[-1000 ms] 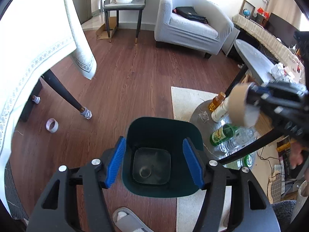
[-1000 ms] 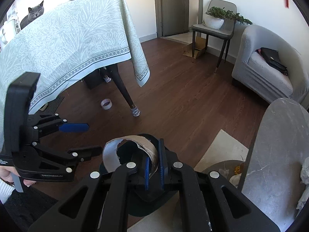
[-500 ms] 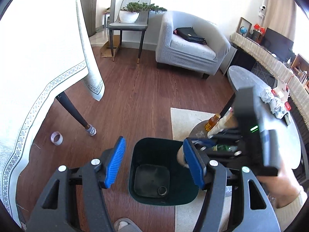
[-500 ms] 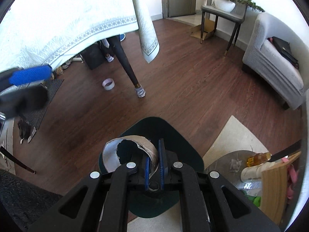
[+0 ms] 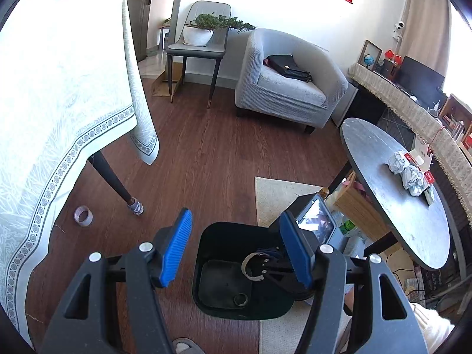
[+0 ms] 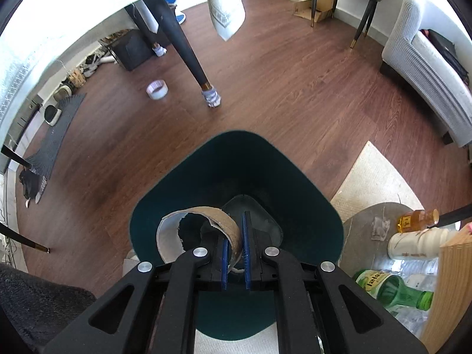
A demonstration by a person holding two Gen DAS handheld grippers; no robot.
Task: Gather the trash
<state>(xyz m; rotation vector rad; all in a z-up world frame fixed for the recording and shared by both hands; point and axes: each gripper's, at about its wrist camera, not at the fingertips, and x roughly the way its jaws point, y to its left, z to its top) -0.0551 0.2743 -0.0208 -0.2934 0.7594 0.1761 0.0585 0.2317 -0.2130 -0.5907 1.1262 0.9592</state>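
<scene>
Cardboard ring: torn tape core, brown outside, pale inside, ragged at the upper edge; its wall is pinched between the pads of the right hand-held gripper, and it hangs over the mouth of the trash bin.
Trash bin: dark green, open-topped, standing on the wooden floor beside a pale rug; a small ring already lies on its bottom.
Left hand-held gripper: jaws spread, nothing between them, held above the bin.
Risk: I judge that the thin wall could snag on a pad at release, or the ring could strike the rim and roll out if it is let go off-centre.
Remaining trash: tape roll on the floor near a table leg; crumpled paper on the round bench.
</scene>
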